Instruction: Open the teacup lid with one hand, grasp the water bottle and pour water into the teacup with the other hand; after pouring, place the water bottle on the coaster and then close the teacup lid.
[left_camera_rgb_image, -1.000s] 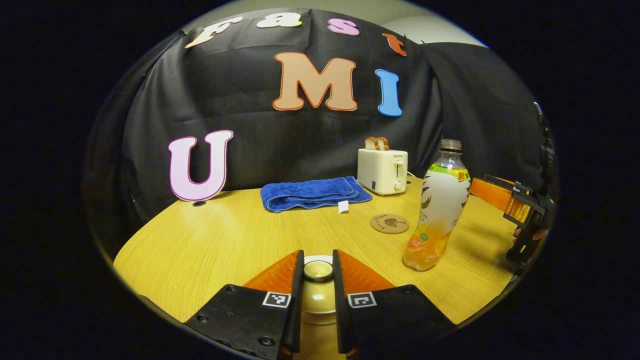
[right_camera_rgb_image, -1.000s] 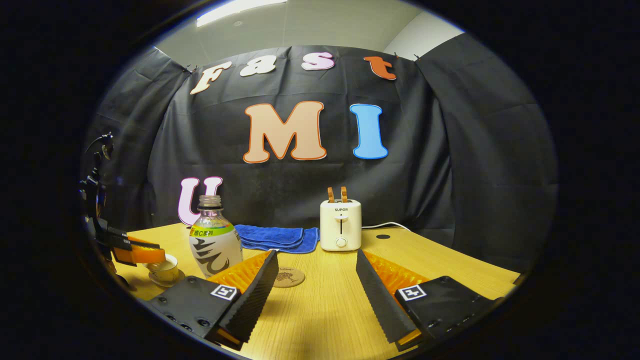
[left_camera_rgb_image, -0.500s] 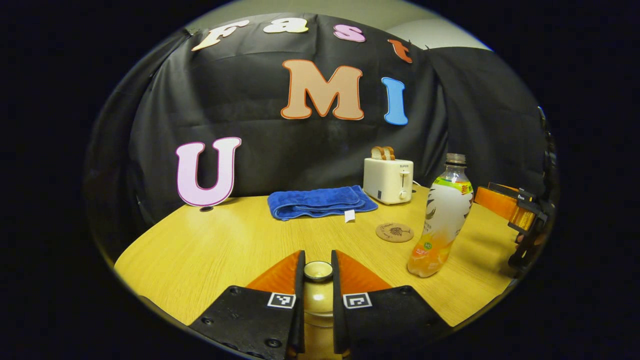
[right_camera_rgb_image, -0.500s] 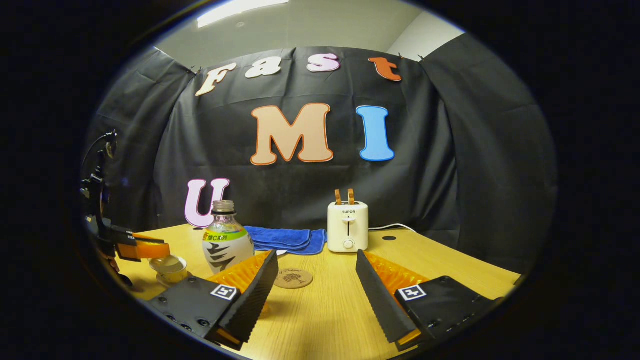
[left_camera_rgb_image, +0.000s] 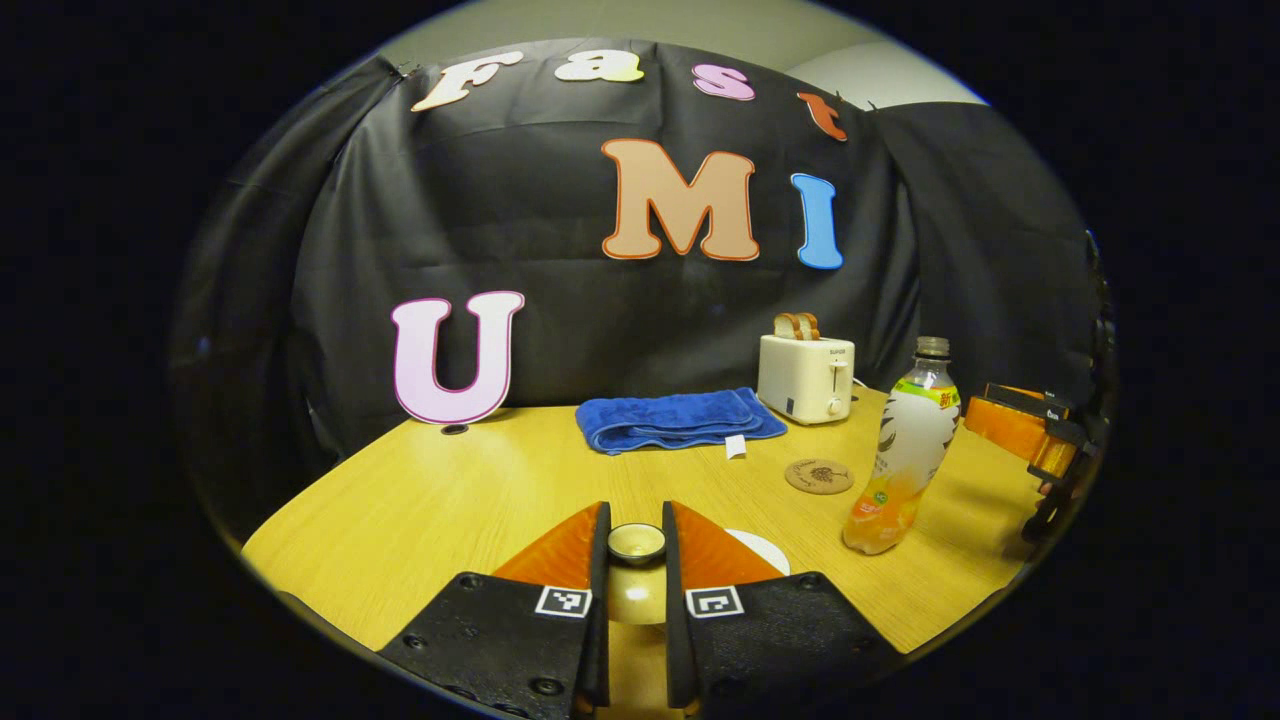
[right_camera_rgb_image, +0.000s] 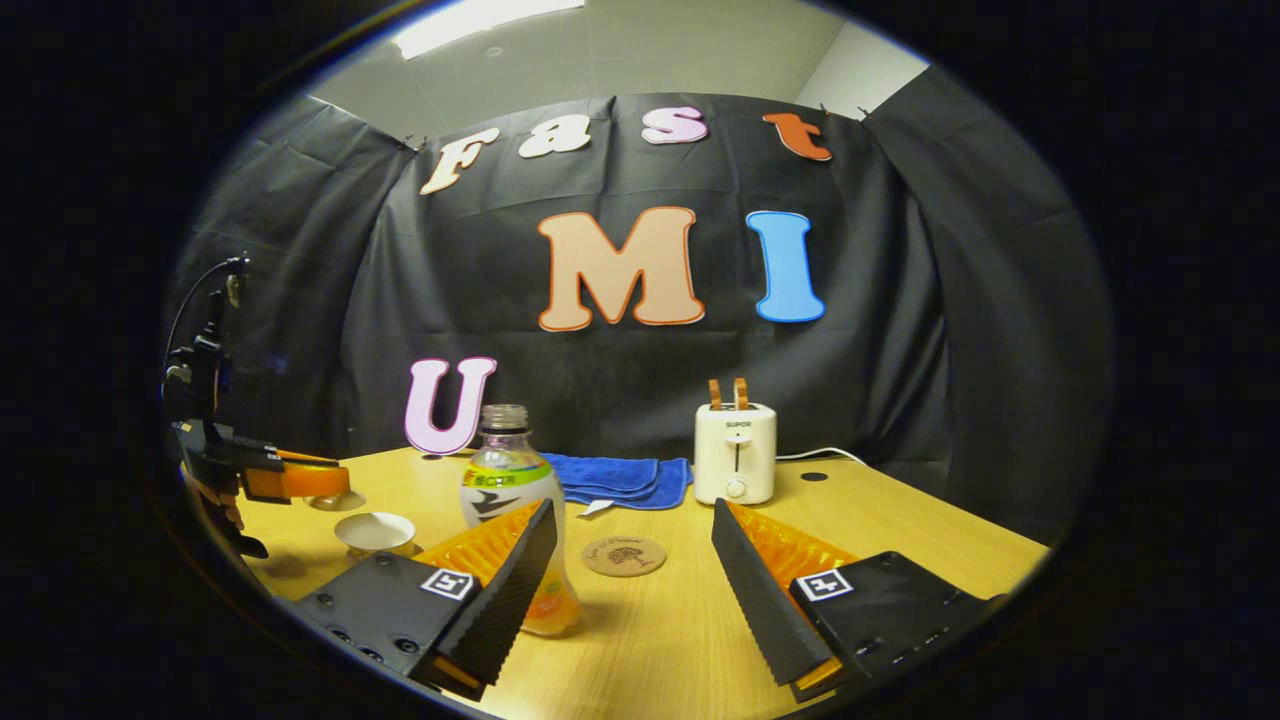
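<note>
Left claw (left_camera_rgb_image: 636, 545) pinches lid (left_camera_rgb_image: 636, 541) by knob, lid level, raised off cup (right_camera_rgb_image: 376, 533). Cup open on desk (left_camera_rgb_image: 450, 500). Bottle (right_camera_rgb_image: 512, 520) upright, uncapped neck up, just behind right claw (right_camera_rgb_image: 632, 560) finger; claw spread wide, holding nothing. Coaster (right_camera_rgb_image: 624, 555) flat, beside bottle.

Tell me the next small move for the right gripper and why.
Probably ease the right gripper left and forward until the water bottle stands between its open fingers, then close. The left gripper already holds the teacup lid by its knob, lifted off the teacup, and the bottle stands upright, ungrasped, beside the coaster.
</note>
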